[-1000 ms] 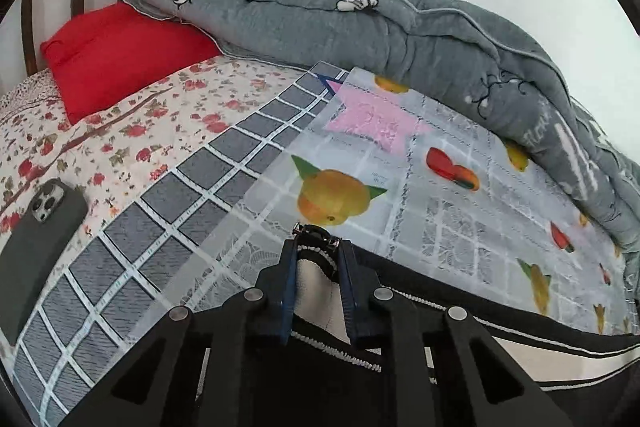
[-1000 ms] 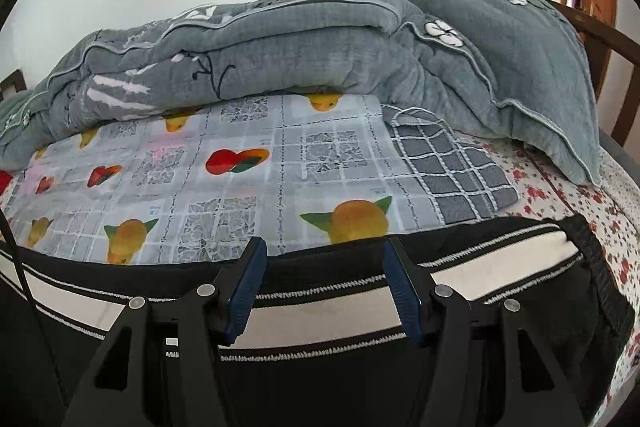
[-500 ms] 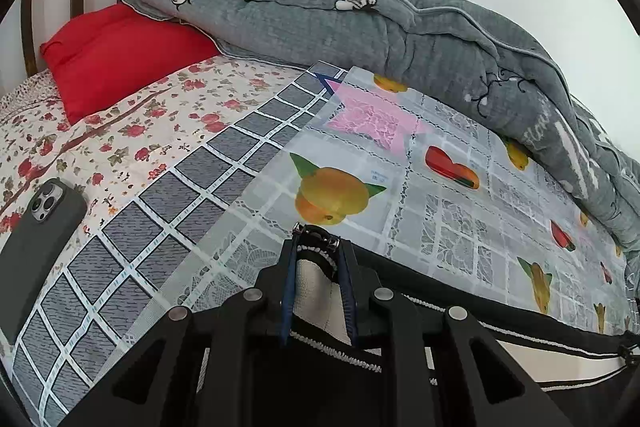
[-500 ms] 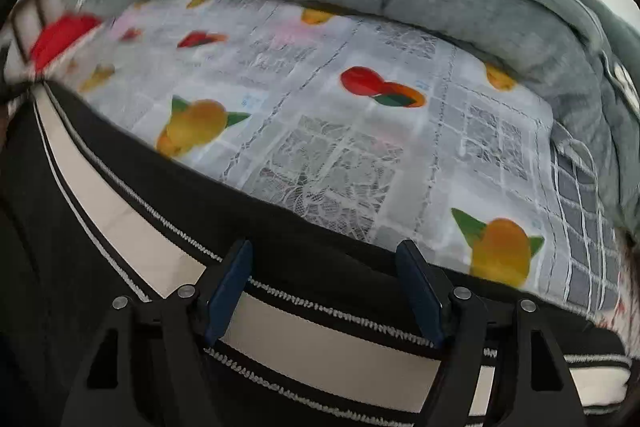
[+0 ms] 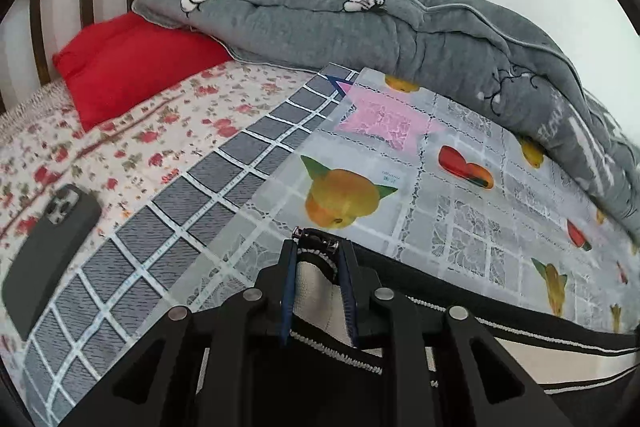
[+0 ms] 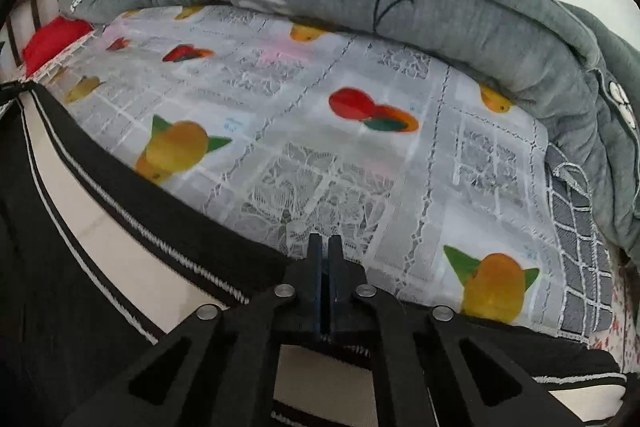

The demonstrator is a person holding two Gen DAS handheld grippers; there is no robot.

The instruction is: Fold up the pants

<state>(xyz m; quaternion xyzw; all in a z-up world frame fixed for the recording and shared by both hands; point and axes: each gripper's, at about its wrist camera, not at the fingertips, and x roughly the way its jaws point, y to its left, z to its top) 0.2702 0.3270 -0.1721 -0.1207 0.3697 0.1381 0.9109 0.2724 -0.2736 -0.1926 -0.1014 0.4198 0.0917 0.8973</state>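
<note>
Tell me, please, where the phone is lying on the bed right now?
In the left wrist view, the dark phone lies camera side up at the far left, on the floral sheet, just left of the grey checked cloth and nearer than the red pillow.

The left hand-held gripper is matte black plastic: two angular arms with triangular cut-outs, four round silver screw heads across the linkage, and slim black fingers faced with dark blue ribbed pads. The right hand-held gripper has the same build: black trussed arms, four silver screw heads, and black fingers with blue pad edges showing along the inner faces.
</note>
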